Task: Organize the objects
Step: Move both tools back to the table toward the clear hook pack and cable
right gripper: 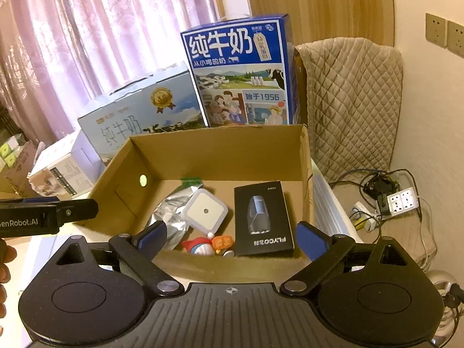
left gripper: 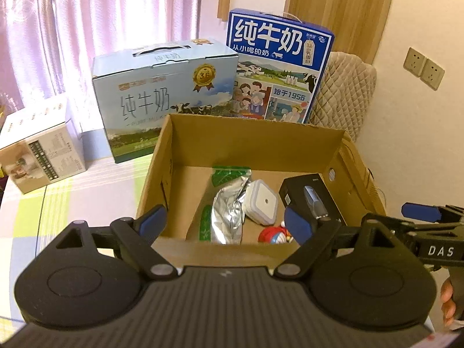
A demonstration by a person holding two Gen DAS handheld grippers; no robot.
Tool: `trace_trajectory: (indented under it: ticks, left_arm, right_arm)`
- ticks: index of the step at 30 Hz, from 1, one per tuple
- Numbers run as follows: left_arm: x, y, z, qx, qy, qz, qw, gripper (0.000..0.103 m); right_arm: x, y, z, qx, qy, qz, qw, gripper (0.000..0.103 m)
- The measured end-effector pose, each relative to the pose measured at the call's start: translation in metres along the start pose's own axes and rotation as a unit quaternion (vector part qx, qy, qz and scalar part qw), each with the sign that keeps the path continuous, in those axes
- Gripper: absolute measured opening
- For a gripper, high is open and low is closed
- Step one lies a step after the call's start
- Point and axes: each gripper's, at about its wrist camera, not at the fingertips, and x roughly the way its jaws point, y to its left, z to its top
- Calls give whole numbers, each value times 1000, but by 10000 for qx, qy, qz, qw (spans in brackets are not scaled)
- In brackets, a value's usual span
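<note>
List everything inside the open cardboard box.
Cardboard box holds a silver foil pouch, white square device, black boxed shaver and a cartoon figurine. The near wall hides the figurine's lower part.

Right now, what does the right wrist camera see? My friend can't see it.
An open cardboard box holds a black shaver box, a white square gadget, a silver pouch and a toy. The right gripper hovers open and empty.

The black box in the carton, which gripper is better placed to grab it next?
Right, probably: the black box lies just ahead of the open right gripper, toward its right finger.
</note>
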Motion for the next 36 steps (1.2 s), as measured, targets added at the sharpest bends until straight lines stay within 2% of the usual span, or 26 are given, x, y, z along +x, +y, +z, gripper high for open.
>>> trace_trajectory:
  ticks: [7, 17, 23, 36]
  left_arm:
    - [-37, 13, -30, -148, -47, 41, 9999, 86]
    - [-77, 32, -74, -278, 44, 108, 9995, 86]
    - [-92, 44, -97, -357, 189, 127, 9991, 86]
    - [-107, 73, -146, -607, 572, 413, 9957, 86]
  right_arm:
    - [-31, 8, -23, 44, -62, 162, 9998, 93]
    - [-58, 23, -61, 23, 104, 370, 9993, 93]
    - [-64, 28, -84, -4, 306, 421, 9986, 93]
    - [-64, 31, -118, 24, 688, 412, 9968, 93]
